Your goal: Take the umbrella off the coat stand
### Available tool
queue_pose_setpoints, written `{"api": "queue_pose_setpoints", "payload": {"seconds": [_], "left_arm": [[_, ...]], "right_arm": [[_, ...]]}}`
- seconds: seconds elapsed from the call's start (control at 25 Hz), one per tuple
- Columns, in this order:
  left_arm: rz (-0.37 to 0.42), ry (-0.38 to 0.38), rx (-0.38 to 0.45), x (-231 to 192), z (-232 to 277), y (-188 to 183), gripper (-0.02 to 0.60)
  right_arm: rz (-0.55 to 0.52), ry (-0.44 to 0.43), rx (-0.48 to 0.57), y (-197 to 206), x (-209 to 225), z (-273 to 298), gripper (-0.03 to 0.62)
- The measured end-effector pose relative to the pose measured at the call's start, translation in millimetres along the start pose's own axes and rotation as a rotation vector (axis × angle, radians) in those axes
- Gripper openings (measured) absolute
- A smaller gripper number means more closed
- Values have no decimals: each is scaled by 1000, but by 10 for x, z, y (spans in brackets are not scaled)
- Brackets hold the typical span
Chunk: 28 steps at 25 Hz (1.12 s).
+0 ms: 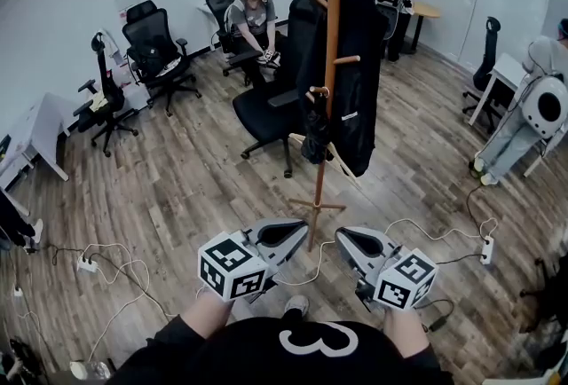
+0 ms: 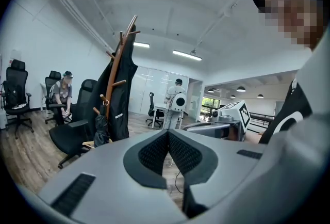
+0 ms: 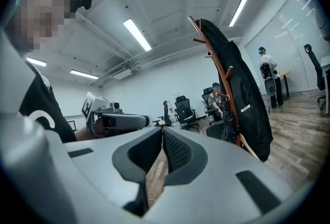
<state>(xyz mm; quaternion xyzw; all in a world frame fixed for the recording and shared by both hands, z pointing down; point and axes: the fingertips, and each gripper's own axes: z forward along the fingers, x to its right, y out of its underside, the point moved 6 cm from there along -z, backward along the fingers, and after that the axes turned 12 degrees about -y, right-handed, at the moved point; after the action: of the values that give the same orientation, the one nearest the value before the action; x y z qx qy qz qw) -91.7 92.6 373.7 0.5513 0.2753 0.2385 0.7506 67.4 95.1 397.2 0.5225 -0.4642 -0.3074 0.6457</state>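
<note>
The wooden coat stand [image 1: 332, 64] rises from the wood floor straight ahead of me. A long black coat [image 1: 359, 55] hangs on its right side. Low on the pole a folded black umbrella [image 1: 315, 133] hangs by its curved wooden handle from a peg. My left gripper [image 1: 303, 229] and right gripper [image 1: 341, 238] are held side by side near the stand's base, well below the umbrella and apart from it. Both have their jaws shut with nothing between them. In the left gripper view the umbrella [image 2: 101, 132] is at the left; in the right gripper view the umbrella [image 3: 230, 127] is at the right.
A black office chair [image 1: 284, 99] stands just behind the stand, with more chairs and a seated person [image 1: 256, 15] beyond. Another person [image 1: 532, 117] is at the right. Cables and power strips [image 1: 87, 264] lie on the floor at both sides.
</note>
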Motion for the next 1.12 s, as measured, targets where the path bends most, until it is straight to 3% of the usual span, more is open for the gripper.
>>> {"api": "queue_pose_setpoints", "payload": {"seconds": [0.56, 1.12], "left_arm": [[-21, 47, -21, -1157, 825, -251, 15], [-27, 91, -5, -1454, 1095, -301, 15]], "right_arm": [[45, 83, 4, -250, 1136, 696, 28], [65, 137, 4, -265, 1438, 815, 28]]}}
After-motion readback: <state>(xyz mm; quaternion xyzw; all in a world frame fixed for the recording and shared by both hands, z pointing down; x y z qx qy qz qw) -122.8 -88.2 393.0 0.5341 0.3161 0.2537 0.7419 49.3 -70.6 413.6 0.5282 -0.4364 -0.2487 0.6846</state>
